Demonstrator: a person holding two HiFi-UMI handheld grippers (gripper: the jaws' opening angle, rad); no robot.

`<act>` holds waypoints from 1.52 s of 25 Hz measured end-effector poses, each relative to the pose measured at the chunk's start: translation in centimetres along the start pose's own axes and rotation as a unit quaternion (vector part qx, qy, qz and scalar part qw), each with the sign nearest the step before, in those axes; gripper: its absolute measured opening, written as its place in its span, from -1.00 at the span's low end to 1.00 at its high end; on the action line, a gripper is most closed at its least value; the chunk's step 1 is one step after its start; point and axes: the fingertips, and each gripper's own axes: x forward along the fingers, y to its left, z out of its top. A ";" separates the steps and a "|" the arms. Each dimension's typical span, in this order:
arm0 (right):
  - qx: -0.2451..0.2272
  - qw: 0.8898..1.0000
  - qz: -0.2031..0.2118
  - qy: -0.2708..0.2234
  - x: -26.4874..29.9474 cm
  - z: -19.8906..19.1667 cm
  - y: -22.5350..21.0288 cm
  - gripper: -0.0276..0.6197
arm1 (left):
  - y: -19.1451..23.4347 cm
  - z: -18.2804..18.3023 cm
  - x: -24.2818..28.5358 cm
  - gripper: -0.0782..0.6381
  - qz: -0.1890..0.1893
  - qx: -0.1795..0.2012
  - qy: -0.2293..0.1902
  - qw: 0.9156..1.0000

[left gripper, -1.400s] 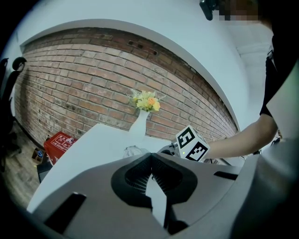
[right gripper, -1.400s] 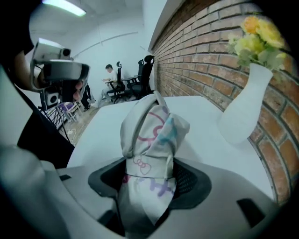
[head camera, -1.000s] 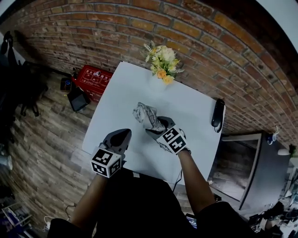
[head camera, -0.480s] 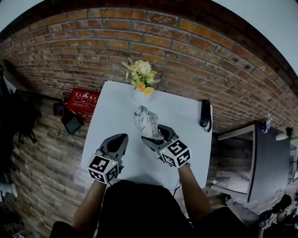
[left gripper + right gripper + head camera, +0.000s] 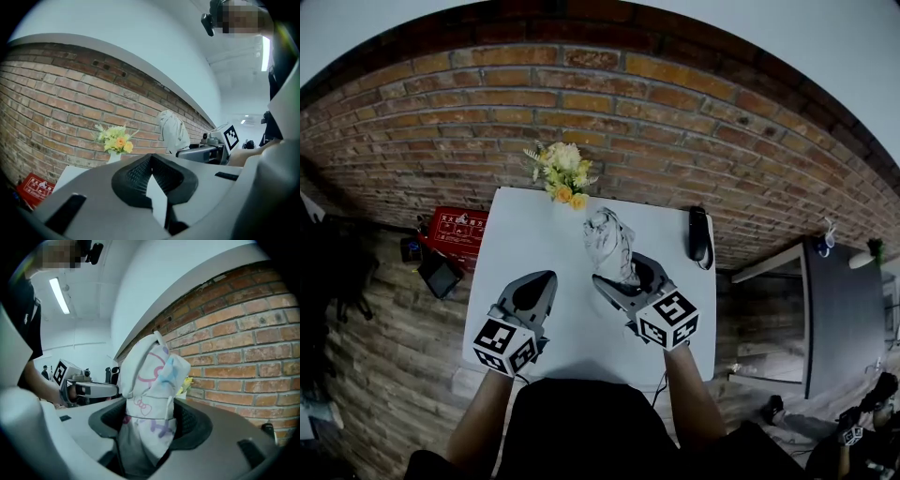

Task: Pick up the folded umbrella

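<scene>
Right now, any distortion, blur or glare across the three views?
Head view: heavy fisheye bows the brick wall, corners dark, table evenly lit. Left gripper view: same bowing, flowers sharp, near jaws soft. Right gripper view: umbrella sharp, ceiling light bright white.

We see soft, even indoor light. A ceiling strip light (image 5: 58, 295) glares; all 3 views bend at dark edges.
</scene>
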 end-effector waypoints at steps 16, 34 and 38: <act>0.038 0.989 -0.052 -0.135 -6.5 7.6 -3.1 -0.02 | -2.1 6.4 1.9 -0.75 -0.033 0.015 -0.048 0.998; 0.047 0.977 -0.065 -0.195 -9.4 10.3 -4.1 -0.03 | -1.7 7.6 1.3 -0.75 -0.018 0.024 -0.061 0.998; 0.048 0.977 -0.064 -0.197 -9.5 10.4 -4.2 -0.02 | -1.7 7.5 1.2 -0.75 -0.015 0.023 -0.061 0.998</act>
